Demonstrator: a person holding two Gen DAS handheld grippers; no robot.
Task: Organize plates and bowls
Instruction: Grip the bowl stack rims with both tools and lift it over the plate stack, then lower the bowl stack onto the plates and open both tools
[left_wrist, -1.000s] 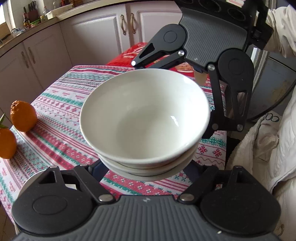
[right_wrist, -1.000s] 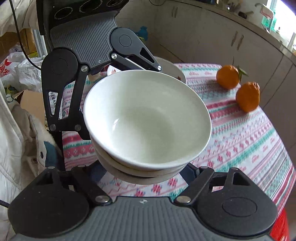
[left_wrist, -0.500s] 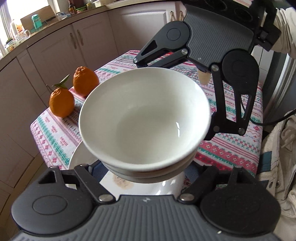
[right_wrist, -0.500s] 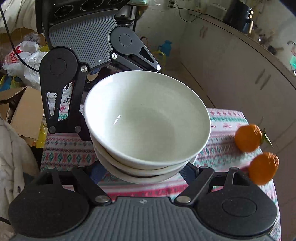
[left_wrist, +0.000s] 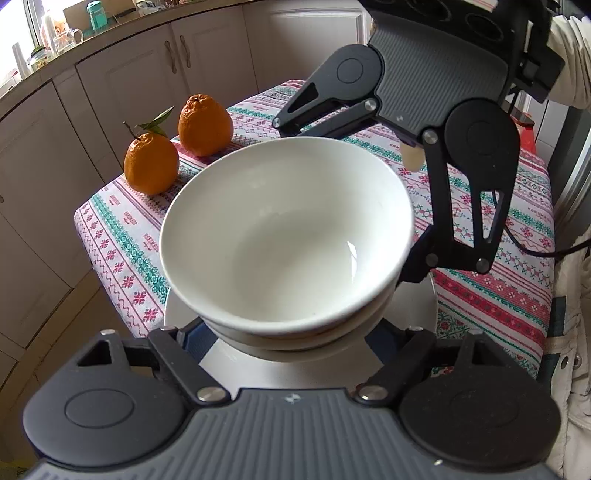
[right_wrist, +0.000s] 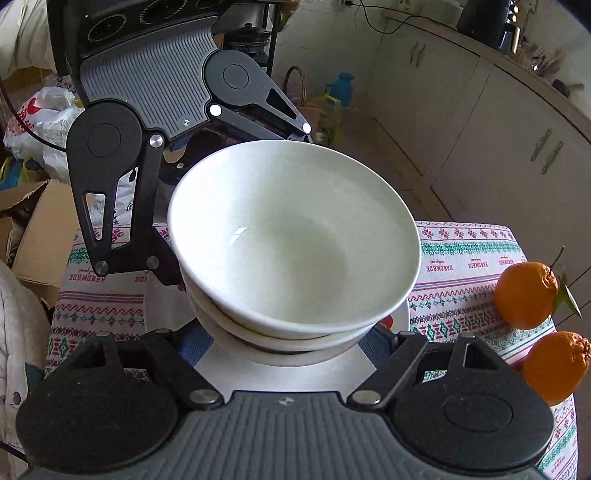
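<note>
A stack of white bowls (left_wrist: 288, 236) hangs in the air between both grippers, its top bowl empty. My left gripper (left_wrist: 288, 343) clasps the stack's lower part from the near side, blue pads (left_wrist: 192, 334) against it. Opposite it, my right gripper (left_wrist: 351, 195) clasps the far side. In the right wrist view the same stack (right_wrist: 295, 236) fills the middle, with the right gripper (right_wrist: 291, 343) below it and the left gripper (right_wrist: 238, 201) behind. A white plate (left_wrist: 295, 373) lies on the table right under the stack, also seen as plate (right_wrist: 280, 376).
Two oranges (left_wrist: 151, 164) (left_wrist: 205, 125) sit near the corner of the patterned tablecloth (left_wrist: 125, 236); in the right wrist view the oranges (right_wrist: 526, 295) (right_wrist: 557, 365) are at the right. Kitchen cabinets (left_wrist: 122, 96) stand beyond. A person's pale jacket (left_wrist: 569, 350) borders the table.
Both grippers carried the bowl stack sideways across the table, rolling a little. The oranges came closer into view, and the white plate now lies beneath the stack.
</note>
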